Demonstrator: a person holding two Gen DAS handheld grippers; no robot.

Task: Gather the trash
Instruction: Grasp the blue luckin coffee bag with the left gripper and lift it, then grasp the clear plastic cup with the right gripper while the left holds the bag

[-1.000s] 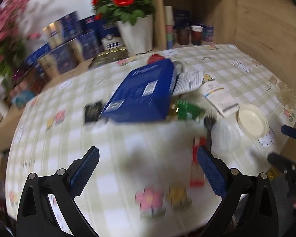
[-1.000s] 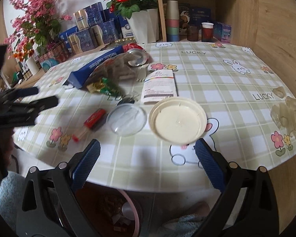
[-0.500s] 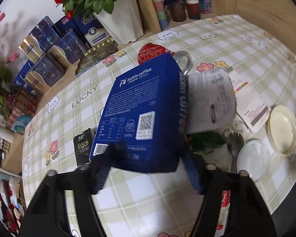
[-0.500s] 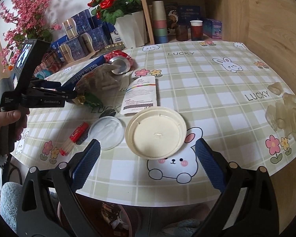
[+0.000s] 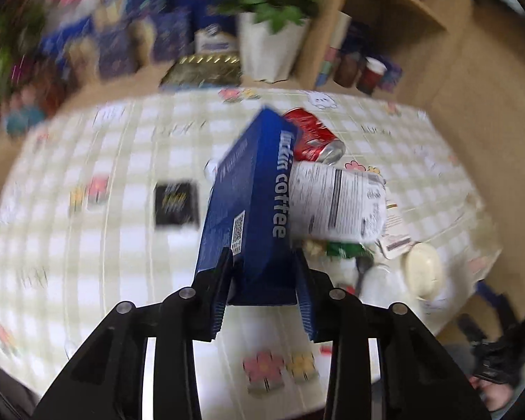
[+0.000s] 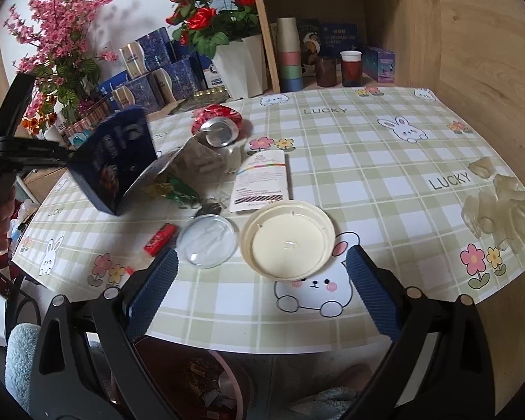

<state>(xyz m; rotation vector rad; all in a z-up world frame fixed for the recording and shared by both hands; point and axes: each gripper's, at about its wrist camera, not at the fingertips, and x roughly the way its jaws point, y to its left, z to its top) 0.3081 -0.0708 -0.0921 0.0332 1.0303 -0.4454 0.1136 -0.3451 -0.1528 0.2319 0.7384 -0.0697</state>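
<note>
left gripper (image 5: 264, 301) pinching the luckin coffee box (image 5: 252, 210) (tilted) | right gripper (image 6: 259, 292) spread, idle | lift slow so the snack bag (image 5: 336, 203) doesn't drag

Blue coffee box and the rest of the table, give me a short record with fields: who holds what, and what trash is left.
left gripper: shut on blue coffee box, box tilted up on edge
right gripper: open, empty, at table edge near cream lid
trash on table: red can, clear lid, paper packet, red wrapper
bin: below table edge, already holds scraps
</note>
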